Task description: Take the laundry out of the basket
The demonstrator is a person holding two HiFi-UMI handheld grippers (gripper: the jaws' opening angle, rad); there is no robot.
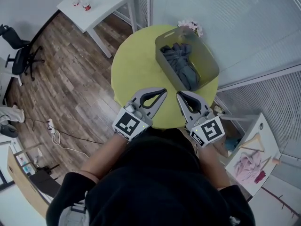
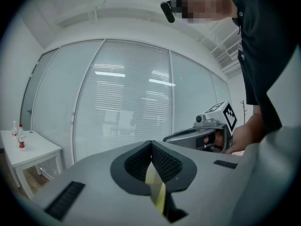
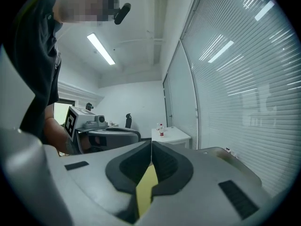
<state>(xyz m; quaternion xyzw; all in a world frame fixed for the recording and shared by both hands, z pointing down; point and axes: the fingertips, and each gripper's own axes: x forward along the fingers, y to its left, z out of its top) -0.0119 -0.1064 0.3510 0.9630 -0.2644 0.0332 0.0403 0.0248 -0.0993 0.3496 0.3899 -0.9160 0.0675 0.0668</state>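
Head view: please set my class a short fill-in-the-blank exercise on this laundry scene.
1. The dark grey laundry lies inside the ____.
2. The top of the yellow table is ____ in shape.
3. The jaws of the left gripper and the right gripper are both ____.
Missing words: basket; round; shut.

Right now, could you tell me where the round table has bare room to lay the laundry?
The left half of the table is bare, from the basket across to the left rim. The right side is crowded: the basket holding the laundry fills it, with something pink behind.
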